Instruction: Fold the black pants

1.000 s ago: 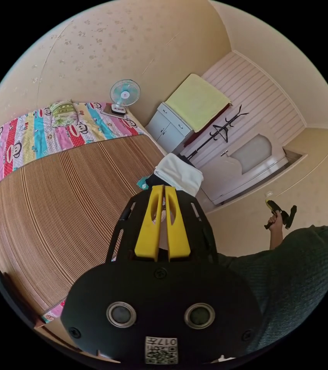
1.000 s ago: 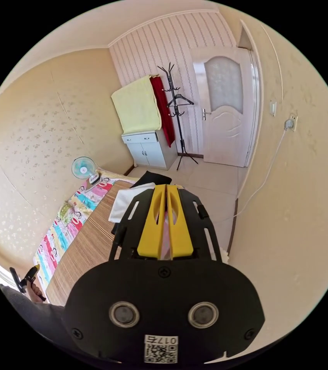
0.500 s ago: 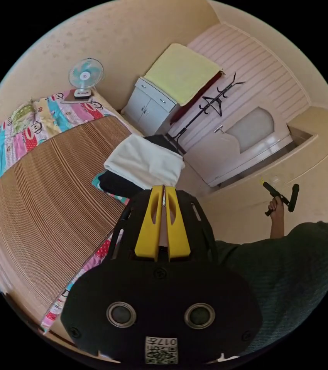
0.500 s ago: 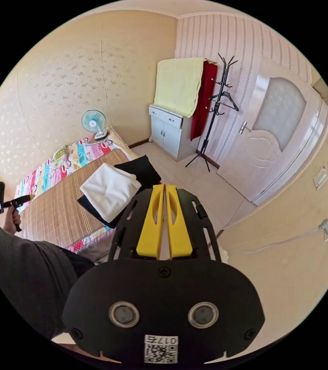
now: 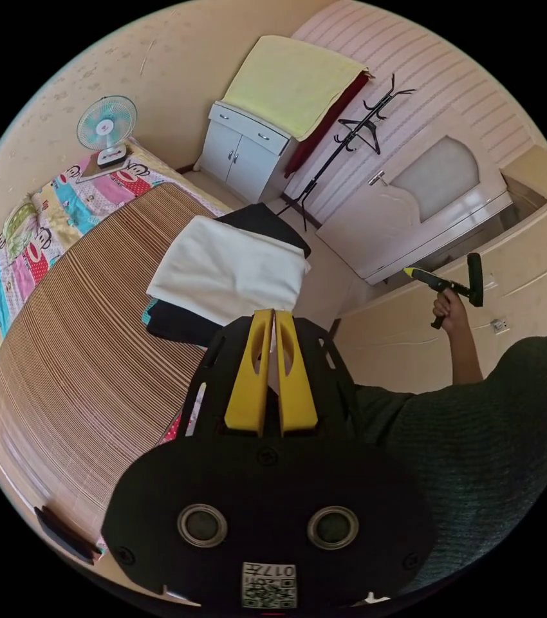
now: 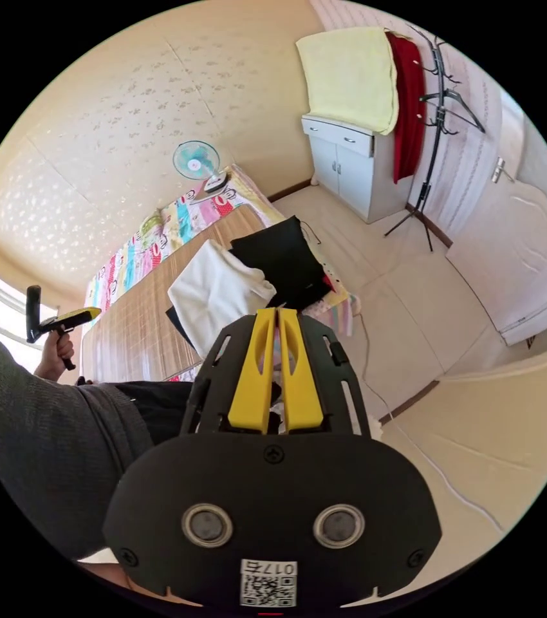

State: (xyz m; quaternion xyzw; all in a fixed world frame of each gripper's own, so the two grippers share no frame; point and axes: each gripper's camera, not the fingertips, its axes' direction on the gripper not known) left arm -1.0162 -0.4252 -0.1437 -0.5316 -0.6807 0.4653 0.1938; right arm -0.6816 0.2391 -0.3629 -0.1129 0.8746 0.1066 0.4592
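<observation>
Currently, left gripper view: left gripper (image 5: 273, 315) w/ yellow jaws pressed together, nothing between them, held in air above the bed (image 5: 87, 360). Black pants (image 5: 183, 322) lie at bed's foot end on the slatted mat, mostly under a folded white garment (image 5: 228, 270); more black cloth pokes out beyond it. Right gripper (image 5: 444, 283) raised in a hand near the wall, apart from the pile.

Right gripper view: right gripper (image 6: 277, 315) jaws closed, empty. Pants (image 6: 283, 257) beside white garment (image 6: 215, 296), untouched. Left gripper (image 6: 61, 318) up by the window. Judgement: folding not begun; uncover, spread, fold all left. Cabinet (image 6: 351, 164) doors closed, contents unknown.
</observation>
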